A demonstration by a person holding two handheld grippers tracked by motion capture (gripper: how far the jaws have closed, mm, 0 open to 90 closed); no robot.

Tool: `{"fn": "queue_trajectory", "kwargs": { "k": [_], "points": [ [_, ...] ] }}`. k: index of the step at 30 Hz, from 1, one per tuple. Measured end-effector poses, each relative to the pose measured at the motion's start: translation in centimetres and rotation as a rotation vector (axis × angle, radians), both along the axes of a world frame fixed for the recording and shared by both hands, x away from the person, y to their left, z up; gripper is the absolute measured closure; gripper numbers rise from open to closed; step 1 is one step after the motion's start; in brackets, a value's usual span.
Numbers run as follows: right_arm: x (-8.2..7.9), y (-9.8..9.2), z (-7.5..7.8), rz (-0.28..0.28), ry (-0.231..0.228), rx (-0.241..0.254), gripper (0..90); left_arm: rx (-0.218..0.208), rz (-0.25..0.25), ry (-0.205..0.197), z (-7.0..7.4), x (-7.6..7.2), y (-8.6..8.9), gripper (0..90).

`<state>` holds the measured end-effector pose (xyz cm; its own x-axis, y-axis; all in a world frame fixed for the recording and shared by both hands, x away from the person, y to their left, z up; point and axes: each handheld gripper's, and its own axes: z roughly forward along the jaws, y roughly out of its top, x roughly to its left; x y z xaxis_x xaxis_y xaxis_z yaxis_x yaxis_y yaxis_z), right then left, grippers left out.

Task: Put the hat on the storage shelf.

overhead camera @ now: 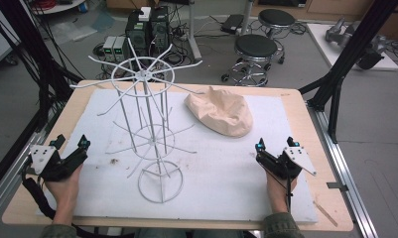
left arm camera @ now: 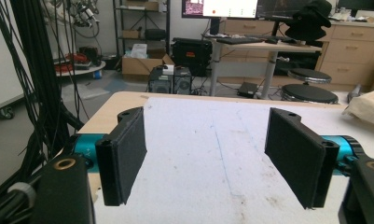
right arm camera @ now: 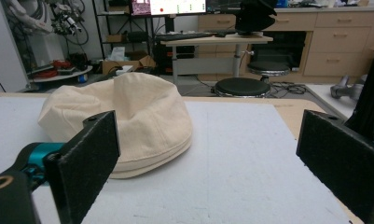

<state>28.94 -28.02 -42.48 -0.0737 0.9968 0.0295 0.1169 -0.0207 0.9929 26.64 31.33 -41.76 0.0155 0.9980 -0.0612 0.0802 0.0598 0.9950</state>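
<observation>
- The work looks to be at its very start: the cream cloth cap (overhead camera: 220, 114) lies untouched on the white mat (overhead camera: 266, 163) at the far right of the tabletop (overhead camera: 305, 106), and the white wire rack (overhead camera: 149, 129) stands bare at the centre-left, with nothing hung on its arms
- Judging from the layout, putting the cap on the rack is probably the job, and all of it is left: reach, grasp, lift, place
- The left hand-held gripper (overhead camera: 70, 142) rests at the near left edge of the mat, jaws spread wide with only bare mat between them
- The right hand-held gripper (overhead camera: 276, 144) sits at the near right, jaws equally wide apart and holding nothing; the cap lies ahead of it and to its left, well apart from the pads
- In the right gripper view the cap (right arm camera: 124, 121) is partly covered by the near jaw, so its brim cannot be made out
- The rack's thin white wires blur against the white mat, so how its base ring sits is hard to read
- The cap's far side is hidden from every view
</observation>
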Motion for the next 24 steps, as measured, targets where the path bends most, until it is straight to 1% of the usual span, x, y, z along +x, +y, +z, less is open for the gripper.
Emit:
{"fn": "queue_trajectory", "kwargs": {
  "k": [2,5,7,9,16,20,22,24],
  "points": [
    [-0.01,-0.05,-0.01,-0.001,0.007,0.009,5.0,-0.003,0.002,-0.004,0.01,-0.02,0.06,29.1],
    [-0.03,-0.12,0.03,0.003,-0.003,0.001,5.0,-0.003,0.002,-0.004,0.02,-0.06,0.03,29.1],
    [-0.04,-0.03,0.01,0.003,0.005,0.006,5.0,0.001,0.000,-0.004,0.02,-0.05,0.02,29.1],
    [-0.02,-0.02,-0.01,0.003,0.004,0.000,5.1,-0.003,0.000,-0.005,0.01,-0.03,0.01,29.1],
    [-0.08,0.02,0.03,0.003,0.000,0.004,5.0,-0.006,-0.001,-0.004,-0.08,-0.02,0.11,29.0],
    [-0.04,-0.03,0.00,0.007,-0.002,-0.009,5.0,-0.005,0.002,-0.005,-0.08,-0.01,0.13,29.0],
    [-0.03,0.06,-0.01,0.004,0.005,-0.001,5.0,-0.003,0.002,-0.005,-0.09,0.01,0.12,29.0],
    [0.01,-0.04,0.01,0.006,-0.001,-0.010,5.0,-0.004,0.003,-0.005,-0.07,-0.01,0.09,29.0]
  ]
}}
